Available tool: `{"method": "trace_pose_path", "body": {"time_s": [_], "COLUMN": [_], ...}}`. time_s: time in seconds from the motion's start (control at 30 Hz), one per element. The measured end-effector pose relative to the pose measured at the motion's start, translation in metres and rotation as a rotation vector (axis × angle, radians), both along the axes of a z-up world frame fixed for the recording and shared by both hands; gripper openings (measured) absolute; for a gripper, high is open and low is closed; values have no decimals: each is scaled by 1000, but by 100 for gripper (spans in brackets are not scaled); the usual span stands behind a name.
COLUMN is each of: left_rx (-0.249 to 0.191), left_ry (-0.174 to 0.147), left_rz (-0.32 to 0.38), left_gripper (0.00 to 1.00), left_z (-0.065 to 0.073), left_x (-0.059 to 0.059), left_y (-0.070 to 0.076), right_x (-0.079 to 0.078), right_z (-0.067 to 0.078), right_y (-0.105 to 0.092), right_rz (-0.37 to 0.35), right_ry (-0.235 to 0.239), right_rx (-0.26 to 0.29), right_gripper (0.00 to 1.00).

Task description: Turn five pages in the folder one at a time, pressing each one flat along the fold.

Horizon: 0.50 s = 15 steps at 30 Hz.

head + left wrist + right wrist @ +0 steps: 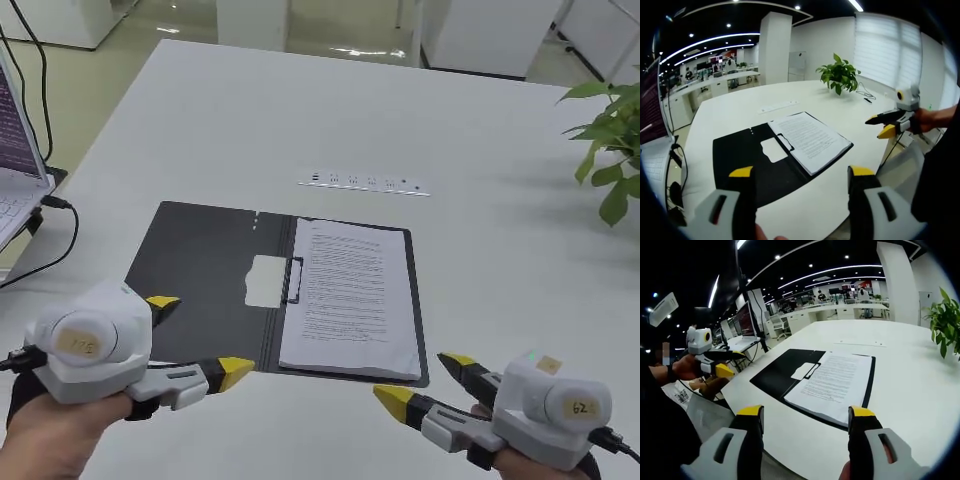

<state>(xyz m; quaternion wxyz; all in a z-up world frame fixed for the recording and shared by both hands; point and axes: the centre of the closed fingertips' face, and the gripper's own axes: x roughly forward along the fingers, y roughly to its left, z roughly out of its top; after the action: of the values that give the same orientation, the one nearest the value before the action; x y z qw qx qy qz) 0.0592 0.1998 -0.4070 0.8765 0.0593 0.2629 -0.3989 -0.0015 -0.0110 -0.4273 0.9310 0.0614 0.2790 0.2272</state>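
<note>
Laptop [12,165]: at the table's left edge, partly out of sight, with a black cable [62,235] trailing off that edge.

Left gripper [200,335]: held in a hand [45,440] by the table's near edge, just short of the folder's near left corner. Its yellow-tipped jaws are spread wide with nothing between them.

Folder [195,275]: black, lying open and flat on the white table [480,260], middle of the near side. The left flap carries a small white label [265,280]. The right half holds a stack of printed pages [350,295] under a clip [295,280] beside the fold, top sheet lying flat.

Power strip [365,184]: white, on the table beyond the folder's far edge, apart from it.

Right gripper [429,378]: at the near edge, just off the folder's near right corner and not touching it. Jaws apart, holding nothing.

Plant [610,150]: green leaves at the table's right edge, well apart from the folder.
</note>
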Motion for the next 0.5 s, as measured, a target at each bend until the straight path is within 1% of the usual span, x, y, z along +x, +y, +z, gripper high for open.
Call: {"method": "trace_pose_path", "body": {"time_s": [0.23, 0.33, 0.5], "left_rx": [2, 4, 8], "left_ry": [5, 5, 8], "left_rz": [-5, -8, -15], "left_gripper": [74, 74, 74], "left_z": [-1, -1, -2], "left_x": [-2, -2, -2], "left_y": [-1, -1, -2], "right_x": [-1, 0, 1], "right_z": [-1, -1, -1], "right_y": [0, -1, -2], "right_rz": [2, -1, 0], "right_ry": [5, 4, 7], "right_rx": [1, 7, 4], "right_gripper": [67, 70, 70]}}
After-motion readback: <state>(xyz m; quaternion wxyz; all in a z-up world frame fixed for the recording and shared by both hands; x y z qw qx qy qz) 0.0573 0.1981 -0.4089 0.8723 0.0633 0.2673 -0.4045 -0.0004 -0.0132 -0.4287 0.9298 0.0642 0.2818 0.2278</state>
